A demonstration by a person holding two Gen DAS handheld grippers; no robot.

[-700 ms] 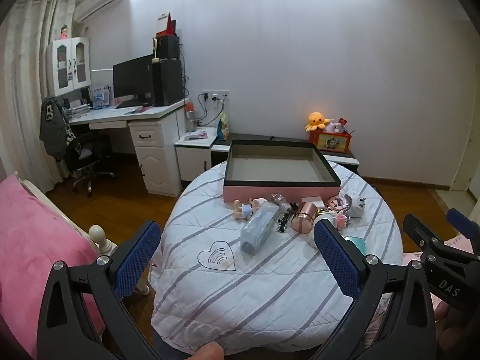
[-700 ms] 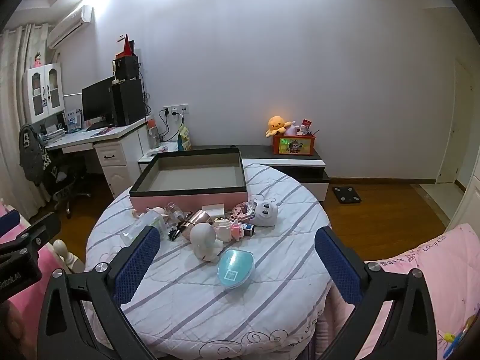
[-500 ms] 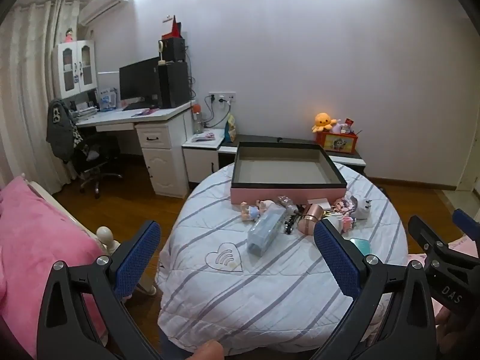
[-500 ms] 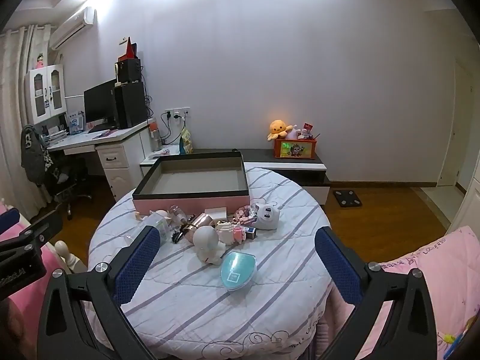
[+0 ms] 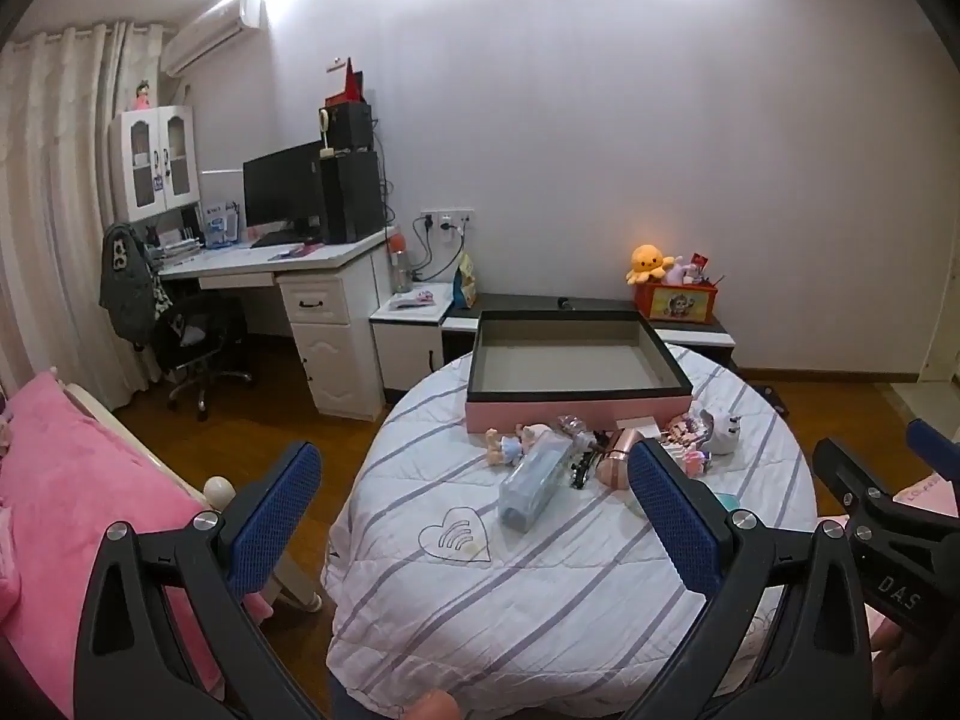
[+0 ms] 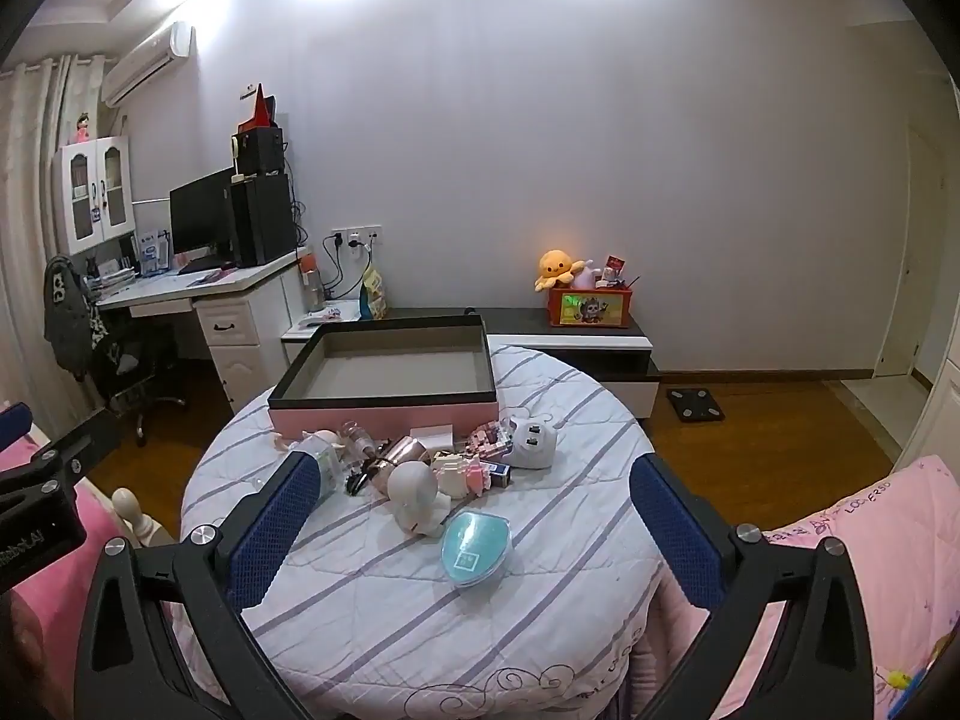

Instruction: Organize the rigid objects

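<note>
Right wrist view gives me the cluttered round table with the striped quilted cloth (image 6: 540,588), and the trouble I foresee is the crowding: the rigid pieces sit bunched just at 6 o'clock of the shallow pink tray with the black rim (image 6: 384,414), many of them touching. If I reach for the white egg-shaped figure (image 6: 414,495) with such wide fingers, I judge a pad could knock the rose-gold metallic cylinder (image 6: 399,453) or the pastel block pieces beside it, and round things may roll toward the cloth's edge. The teal oval case (image 6: 477,546) lies apart at 5 o'clock of the heap, so it looks the safest first pick. From the left wrist view, the clear rectangular plastic box (image 5: 534,483) lies at 7 o'clock of the pile, slick-looking and likely to slip if pinched off-centre. My right gripper (image 6: 474,522) is spread fully wide, grasping nothing and touching nothing; my left gripper (image 5: 474,513) is likewise released, hovering short of the table with nothing between its pads.
</note>
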